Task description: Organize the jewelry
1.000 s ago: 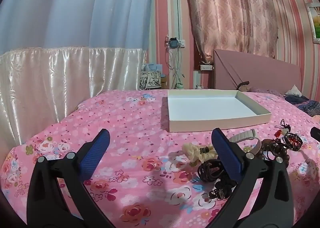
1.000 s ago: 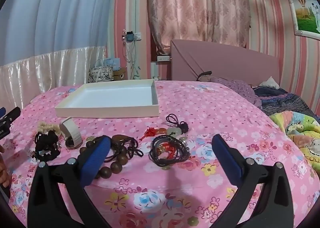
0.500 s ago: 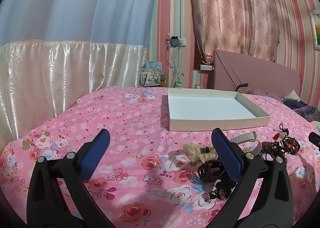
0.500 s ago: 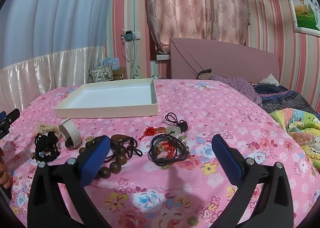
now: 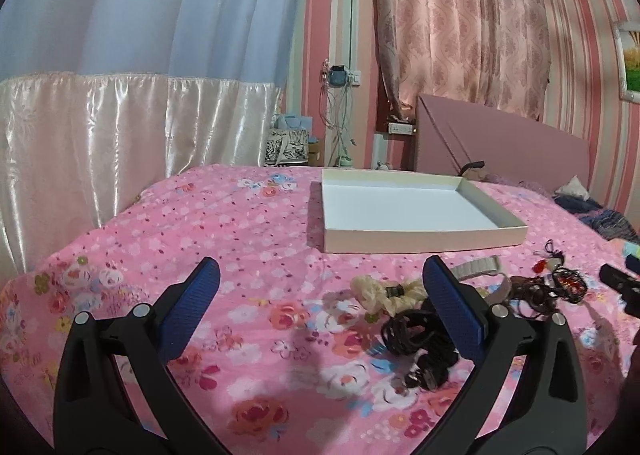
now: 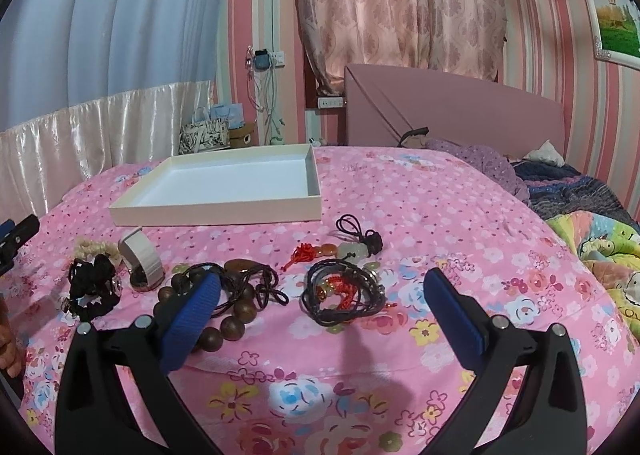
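Blue-padded left claw (image 5: 320, 295) and right claw (image 6: 320, 295) gape empty; no writing legible.

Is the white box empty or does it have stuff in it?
Empty. The white box shows only its bare floor; the jewelry lies on the bedspread.

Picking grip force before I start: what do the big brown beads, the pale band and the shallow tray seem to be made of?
The big brown round-bead bracelet looks like polished wood: dark, grainy sheen. The pale beige watch-style band looks like matte fabric or soft rubber; I cannot tell which. The shallow white rectangular tray looks like matte cardboard, with thin straight walls and crisp corners.
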The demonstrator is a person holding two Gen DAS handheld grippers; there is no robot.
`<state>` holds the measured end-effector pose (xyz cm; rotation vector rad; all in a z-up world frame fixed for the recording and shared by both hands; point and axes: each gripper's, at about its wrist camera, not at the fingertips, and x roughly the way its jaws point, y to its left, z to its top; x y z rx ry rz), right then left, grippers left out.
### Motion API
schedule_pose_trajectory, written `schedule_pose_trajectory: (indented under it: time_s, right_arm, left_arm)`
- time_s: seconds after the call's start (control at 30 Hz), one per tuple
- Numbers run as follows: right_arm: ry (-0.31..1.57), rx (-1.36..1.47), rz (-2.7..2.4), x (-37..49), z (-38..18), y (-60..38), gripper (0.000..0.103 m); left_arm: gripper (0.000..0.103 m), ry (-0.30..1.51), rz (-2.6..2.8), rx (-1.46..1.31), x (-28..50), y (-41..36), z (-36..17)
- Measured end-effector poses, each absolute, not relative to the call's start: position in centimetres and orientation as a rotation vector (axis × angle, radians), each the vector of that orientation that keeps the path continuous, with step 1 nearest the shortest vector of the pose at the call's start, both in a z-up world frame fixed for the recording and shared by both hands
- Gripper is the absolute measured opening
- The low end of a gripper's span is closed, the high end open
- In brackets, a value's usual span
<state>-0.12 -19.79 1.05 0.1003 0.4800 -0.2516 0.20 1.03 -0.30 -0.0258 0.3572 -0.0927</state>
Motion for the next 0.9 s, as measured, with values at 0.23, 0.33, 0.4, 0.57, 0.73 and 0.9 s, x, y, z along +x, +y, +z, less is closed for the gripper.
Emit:
schedule_pose_trajectory:
  time_s: [0.23, 0.33, 0.4, 0.57, 0.73, 0.9]
  right_arm:
    - [0.477, 0.102, -0.247, -0.1, 1.2, -19.7, 0.101]
    - [0.487, 0.107, -0.248, 0.1, 1.1, -19.6, 0.1]
    - [0.503, 0.105, -0.257, 0.3, 1.0, -19.7, 0.098]
    - [0.54, 0.12, -0.249, 0.3, 0.8, -20.1, 0.094]
    - [0.572, 0.103, -0.229, 0.8, 0.5, -19.5, 0.086]
    - [0.592, 0.124, -0.226, 1.4, 0.3, -20.1, 0.085]
  left_arm:
    - [0.1, 0.421, -0.131, 0.049, -1.1, -1.8, -1.1]
    - [0.1, 0.463, -0.147, 0.087, -0.5, -2.9, -1.5]
    - [0.1, 0.502, -0.161, 0.091, -0.1, -3.4, -1.8]
    - [0.1, 0.617, -0.198, 0.104, 1.2, -4.9, -3.0]
    - [0.081, 0.69, -0.248, 0.116, 2.0, -5.6, -4.1]
    - [0.058, 0.756, -0.295, 0.119, 2.7, -6.6, -5.4]
